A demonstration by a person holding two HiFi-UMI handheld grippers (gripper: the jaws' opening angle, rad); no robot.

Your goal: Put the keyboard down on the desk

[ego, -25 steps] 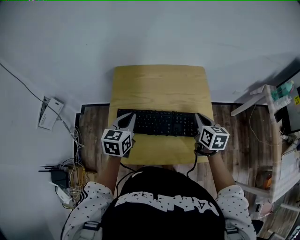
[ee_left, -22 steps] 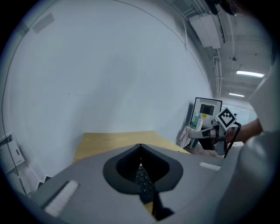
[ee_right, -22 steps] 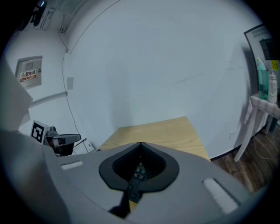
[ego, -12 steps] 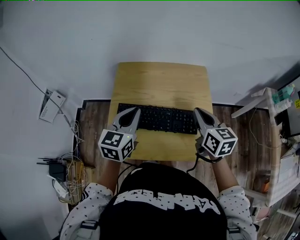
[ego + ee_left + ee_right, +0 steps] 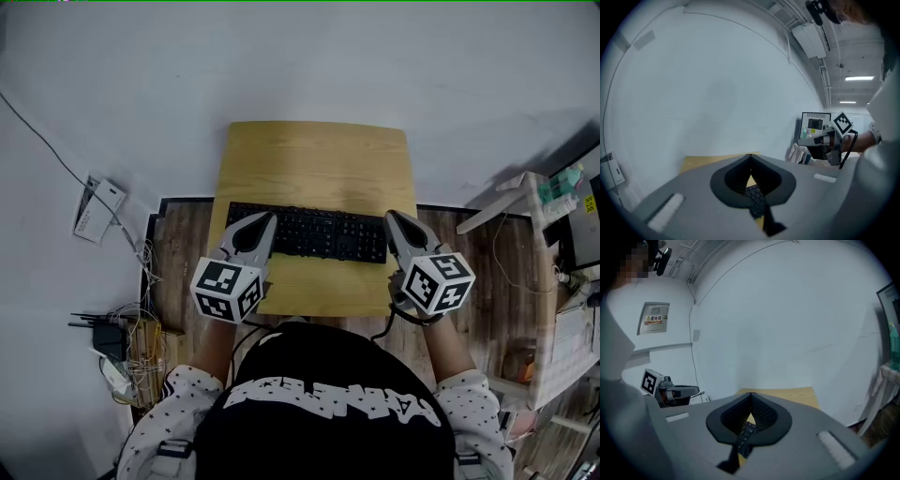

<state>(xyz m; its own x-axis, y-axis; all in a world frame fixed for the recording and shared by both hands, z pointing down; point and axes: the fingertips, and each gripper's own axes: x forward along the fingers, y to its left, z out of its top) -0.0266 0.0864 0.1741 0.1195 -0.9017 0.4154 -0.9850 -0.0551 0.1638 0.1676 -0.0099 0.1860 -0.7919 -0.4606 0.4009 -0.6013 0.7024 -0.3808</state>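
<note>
A black keyboard [image 5: 309, 232] lies flat across the near half of the small wooden desk [image 5: 314, 159]. My left gripper [image 5: 270, 217] hovers over the keyboard's left end, its jaws shut with the tips meeting and nothing between them. At the right end, my right gripper [image 5: 388, 215] is likewise shut and empty. In the left gripper view the closed tips [image 5: 750, 157] point over the desk, with keyboard keys [image 5: 757, 199] showing below through the hollow. The right gripper view shows its closed tips [image 5: 751, 394] with the keys [image 5: 744, 434] beneath them.
A white wall rises right behind the desk. On the floor at left lie a white box [image 5: 98, 211] and a tangle of cables [image 5: 127, 352]. A white rack with bottles [image 5: 562, 234] stands at right. A person's torso fills the near edge.
Both grippers have risen slightly off the keyboard's ends and look larger. The keyboard stays on the desk.
</note>
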